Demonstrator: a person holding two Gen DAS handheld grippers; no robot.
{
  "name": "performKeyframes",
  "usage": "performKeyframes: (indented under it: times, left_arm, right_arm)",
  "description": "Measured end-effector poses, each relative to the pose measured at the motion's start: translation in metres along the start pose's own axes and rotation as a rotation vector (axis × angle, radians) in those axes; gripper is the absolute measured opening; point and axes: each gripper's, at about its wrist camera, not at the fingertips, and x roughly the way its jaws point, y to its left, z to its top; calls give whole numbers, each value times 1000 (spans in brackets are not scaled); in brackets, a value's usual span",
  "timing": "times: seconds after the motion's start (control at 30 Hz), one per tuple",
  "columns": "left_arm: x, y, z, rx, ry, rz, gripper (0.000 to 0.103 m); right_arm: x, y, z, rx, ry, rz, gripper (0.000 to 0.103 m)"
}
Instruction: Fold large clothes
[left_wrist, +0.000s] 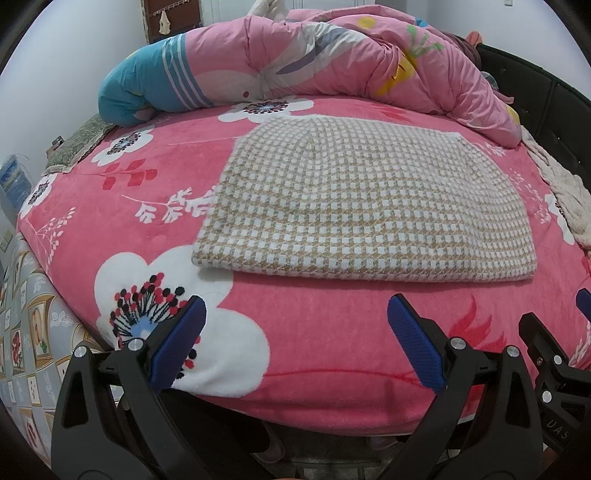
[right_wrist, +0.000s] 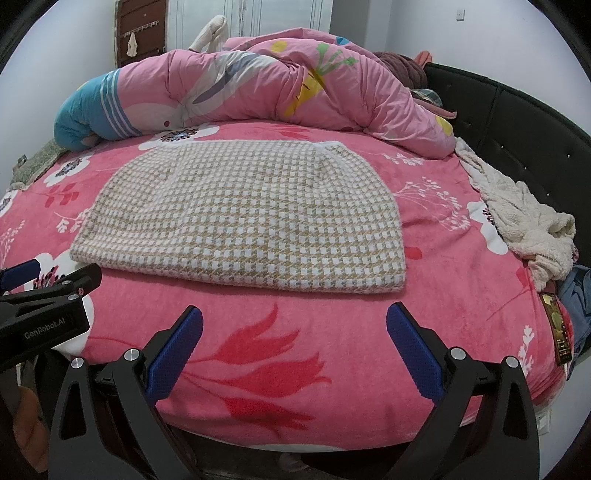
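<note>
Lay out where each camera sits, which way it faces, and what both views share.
Left wrist: on the left gripper at the bed's near edge, facing the checked garment; the right gripper shows at right.
Right wrist: on the right gripper, same heading; the left gripper and fingers show at left.
Shared: garment, pink quilt, flowered bedsheet.

Bed (left_wrist: 295, 350) has a pink floral fleece cover. Folded houndstooth garment (left_wrist: 365, 206) lies flat mid-bed, a bunched pink quilt (left_wrist: 332, 62) along the far edge, and a cream fleece blanket (right_wrist: 517, 221) by the right edge.
</note>
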Motion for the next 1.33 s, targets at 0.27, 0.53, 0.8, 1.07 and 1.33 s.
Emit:
performKeyframes:
  times: [0.27, 0.53, 0.8, 1.07, 1.33]
  left_arm:
    - [0, 0, 0, 0, -1, 1, 95]
    - [-3, 3, 1, -7, -5, 3, 95]
    - [-3, 3, 1, -7, -7, 3, 95]
    - [-4, 3, 2, -9, -9, 6, 95]
    - [-4, 2, 2, -10, -7, 9, 95]
  right_arm:
    - [0, 2, 0, 0, 0, 0, 97]
    - [-1, -1, 1, -5, -5, -2, 97]
    - [-3, 4, 2, -11, -8, -3, 97]
    - [-3, 3, 2, -10, -8, -5, 97]
    - [-3, 6, 2, -12, -7, -6, 97]
